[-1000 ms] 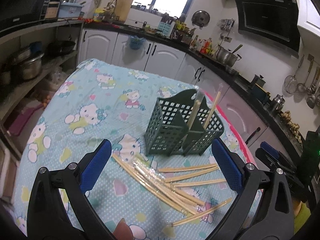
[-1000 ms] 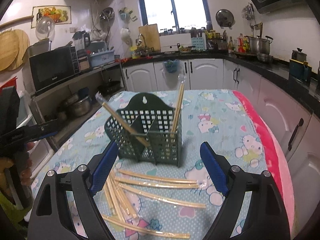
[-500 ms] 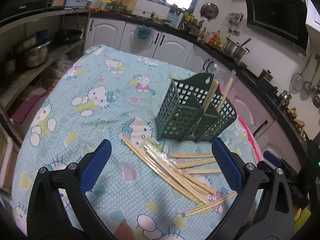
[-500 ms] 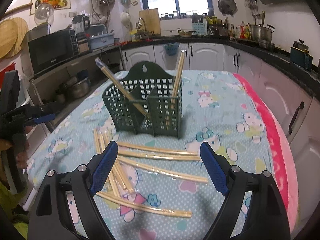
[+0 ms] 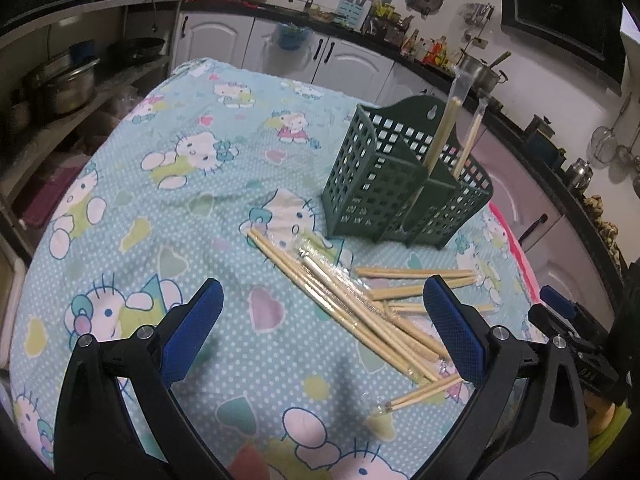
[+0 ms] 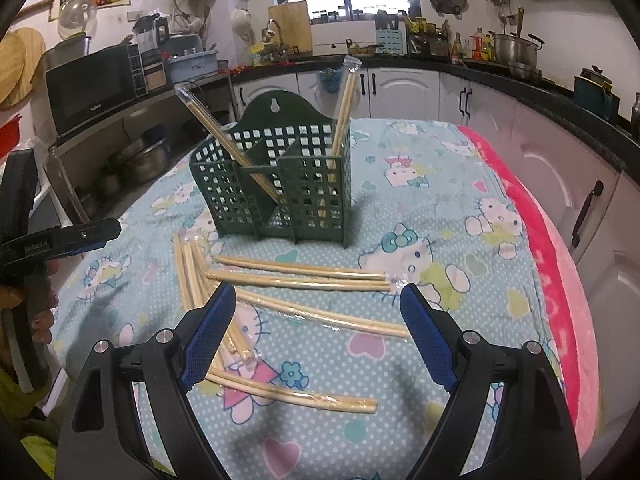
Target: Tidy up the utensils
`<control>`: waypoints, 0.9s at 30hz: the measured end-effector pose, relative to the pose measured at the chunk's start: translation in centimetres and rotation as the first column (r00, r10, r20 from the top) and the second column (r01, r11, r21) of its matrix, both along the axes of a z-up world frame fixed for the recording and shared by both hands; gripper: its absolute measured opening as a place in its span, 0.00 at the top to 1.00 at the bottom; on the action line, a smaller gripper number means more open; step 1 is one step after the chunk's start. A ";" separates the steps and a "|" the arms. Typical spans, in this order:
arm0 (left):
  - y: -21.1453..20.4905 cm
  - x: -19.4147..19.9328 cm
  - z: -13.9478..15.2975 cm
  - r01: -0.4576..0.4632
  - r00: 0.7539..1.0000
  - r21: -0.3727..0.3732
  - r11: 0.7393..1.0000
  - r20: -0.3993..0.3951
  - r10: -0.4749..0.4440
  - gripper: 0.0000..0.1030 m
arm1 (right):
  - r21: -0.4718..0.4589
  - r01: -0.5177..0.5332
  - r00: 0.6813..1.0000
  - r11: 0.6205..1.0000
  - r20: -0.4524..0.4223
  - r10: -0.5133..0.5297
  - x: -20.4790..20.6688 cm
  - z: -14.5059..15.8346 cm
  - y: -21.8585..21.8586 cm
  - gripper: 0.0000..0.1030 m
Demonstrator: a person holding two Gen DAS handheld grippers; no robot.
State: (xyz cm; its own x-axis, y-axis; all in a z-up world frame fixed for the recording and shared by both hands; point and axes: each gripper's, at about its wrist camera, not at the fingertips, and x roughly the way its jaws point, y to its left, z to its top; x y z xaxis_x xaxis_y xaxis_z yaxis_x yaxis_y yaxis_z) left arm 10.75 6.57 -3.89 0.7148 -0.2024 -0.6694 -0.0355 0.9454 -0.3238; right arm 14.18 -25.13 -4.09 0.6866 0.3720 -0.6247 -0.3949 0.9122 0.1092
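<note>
both tongs point(image 6: 316, 334) have sunk nearer the loose chopsticks point(image 6: 304, 276) lying ahead.

Both wrist cams look steeply down, close over table; shared ahead: green slotted plastic caddy point(image 5: 404, 184) point(image 6: 280, 184), opposite flanks.

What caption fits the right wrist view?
Open right gripper above wrapped chopsticks lying before a green holder.
</note>
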 end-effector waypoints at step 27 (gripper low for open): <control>3.2 6.3 -5.1 -0.072 0.986 -0.096 0.993 -0.154 0.057 0.57 | 0.014 0.183 0.960 0.983 -0.217 -0.176 4.9 -6.6 -5.2 0.50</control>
